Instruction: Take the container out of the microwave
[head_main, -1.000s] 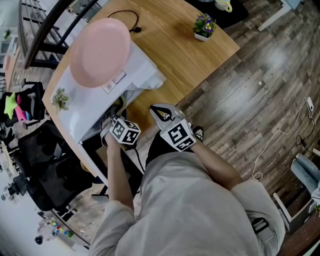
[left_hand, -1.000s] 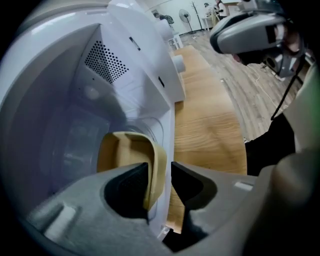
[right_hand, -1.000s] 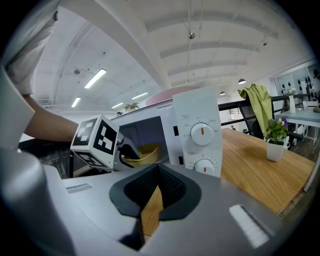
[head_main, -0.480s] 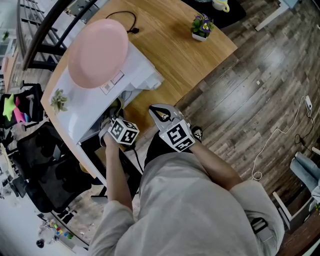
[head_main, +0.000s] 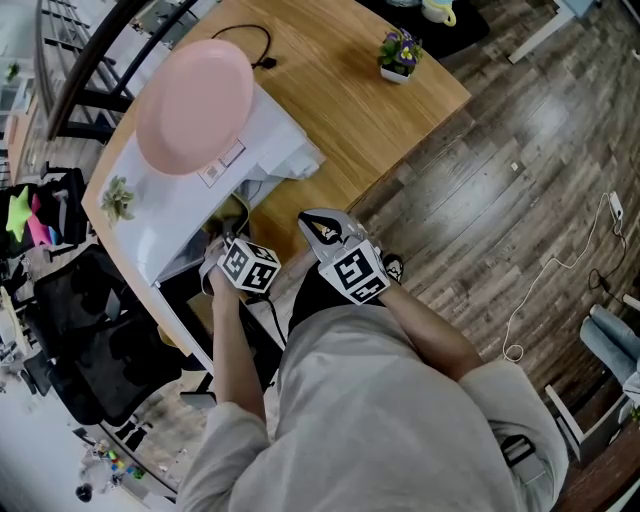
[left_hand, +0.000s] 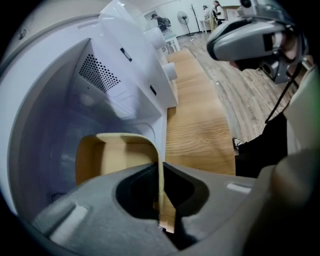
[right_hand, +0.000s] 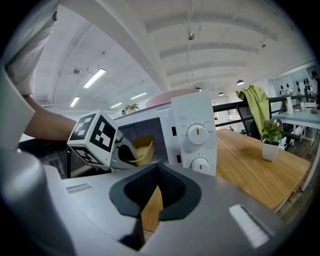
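Pinched on a thin upright wall of the tan container (left_hand: 112, 155) with the left gripper (left_hand: 161, 202), jaws having just drawn together onto it — a hold on one edge only. Not yet out: sits on the cavity floor of the microwave (left_hand: 55, 100), lower left of the left gripper view, close to the opening. Closed on nothing over at the right gripper (right_hand: 150, 212), only bare wooden table (right_hand: 260, 165) showing past its tips. Hangs apart from the container, around the middle of the head view, lending no support.

Likely trouble, judging from this:

Could flex or slide out of the pinch, with so thin a wall, if pulled briskly. Could tip toward the unheld side once lifted clear of the cavity floor and dump any contents, none discernible from here. Could catch the far rim on the frame of the opening if dragged out at a slant, wrenching the grip loose. Could also jolt the whole microwave through a snagged pull — bad news with a pink plate (head_main: 195, 105) perched on top, upper left of the head view, free to slide off.
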